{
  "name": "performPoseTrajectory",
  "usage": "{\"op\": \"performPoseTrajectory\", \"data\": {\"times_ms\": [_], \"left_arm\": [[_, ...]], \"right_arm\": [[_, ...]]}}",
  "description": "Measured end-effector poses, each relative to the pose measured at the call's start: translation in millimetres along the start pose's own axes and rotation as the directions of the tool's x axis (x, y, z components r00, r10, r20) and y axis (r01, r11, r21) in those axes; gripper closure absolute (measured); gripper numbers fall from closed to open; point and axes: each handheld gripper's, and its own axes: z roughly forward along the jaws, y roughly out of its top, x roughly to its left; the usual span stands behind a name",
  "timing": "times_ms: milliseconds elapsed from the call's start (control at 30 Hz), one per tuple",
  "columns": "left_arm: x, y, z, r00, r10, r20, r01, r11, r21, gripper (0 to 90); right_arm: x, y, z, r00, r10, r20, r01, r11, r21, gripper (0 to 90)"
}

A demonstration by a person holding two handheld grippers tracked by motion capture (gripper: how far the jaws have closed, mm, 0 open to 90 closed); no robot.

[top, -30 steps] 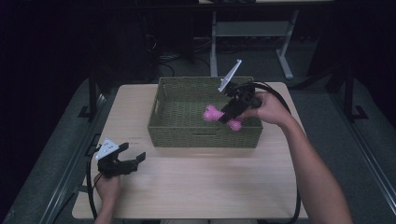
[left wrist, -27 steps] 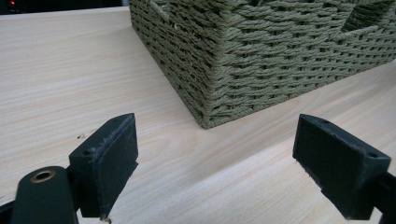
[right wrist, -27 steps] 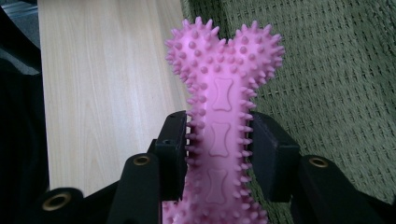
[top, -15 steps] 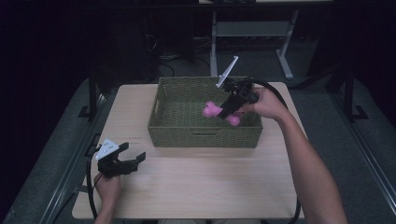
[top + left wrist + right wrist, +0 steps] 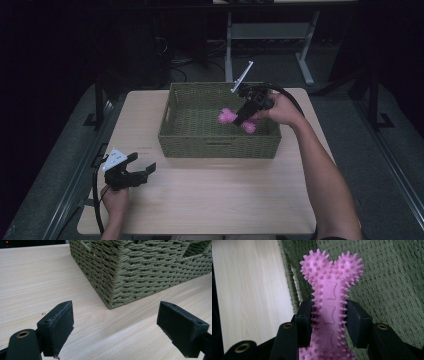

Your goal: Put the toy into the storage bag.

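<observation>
One pink, spiky rubber bone-shaped toy (image 5: 331, 292) sits clamped between the two black jaws of our right gripper (image 5: 329, 323), the pads pressing its shaft from both sides so that its knobbed end sticks out past them. From the high view we see the toy (image 5: 228, 116) held over the inside of the olive-green woven rectangular basket (image 5: 185, 140), on its right half, with the right gripper (image 5: 243, 119) angled down into it and our right hand (image 5: 280, 109) above the basket's right rim. In the right gripper view the green woven weave (image 5: 387, 277) lies behind the toy, with a strip of pale wood to the left.

Our left gripper (image 5: 142, 172) rests low at the near left of the light wooden table (image 5: 220, 200), well apart from the basket, in our left hand (image 5: 116, 200). Its jaws stand wide apart with nothing between them; in the left gripper view they frame bare tabletop (image 5: 37, 277) and the near corner of the basket (image 5: 112, 290).

We work at a table set on a grey floor (image 5: 55, 175), in a dim room. Behind it stands a pale metal frame (image 5: 270, 31), and dark cables (image 5: 175, 62) lie on the floor.
</observation>
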Motion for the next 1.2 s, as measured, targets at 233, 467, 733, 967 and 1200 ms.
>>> {"op": "performPoseTrajectory", "data": {"times_ms": [233, 467, 733, 967, 1200], "left_arm": [[0.0, -0.2, 0.1, 1.0000, -0.001, 0.000, 0.001, 1.0000, 0.001, 13.6], [-0.7, -0.2, 0.3, 1.0000, 0.000, 0.002, 0.000, 1.0000, 0.001, 13.6], [0.3, -0.2, 0.5, 1.0000, 0.000, -0.004, 0.000, 1.0000, 0.005, 13.6], [0.7, -0.2, 0.2, 1.0000, -0.001, -0.002, 0.001, 1.0000, 0.001, 13.6], [1.1, -0.4, 0.1, 1.0000, -0.002, -0.001, 0.002, 1.0000, 0.000, 13.6]], "right_arm": [[-5.1, 0.1, 5.2, 1.0000, 0.003, -0.006, -0.003, 1.000, 0.001, 58.0], [-9.8, -0.5, 9.2, 0.9997, 0.019, -0.013, -0.019, 1.000, -0.011, 58.0], [-16.1, -1.6, 15.2, 0.9992, 0.028, -0.028, -0.028, 0.999, -0.022, 58.0], [-23.0, -5.6, 25.0, 0.9979, 0.054, -0.035, -0.054, 0.998, -0.012, 58.0], [-27.6, -4.5, 34.3, 0.9971, 0.064, -0.042, -0.064, 0.998, 0.003, 57.9]]}}
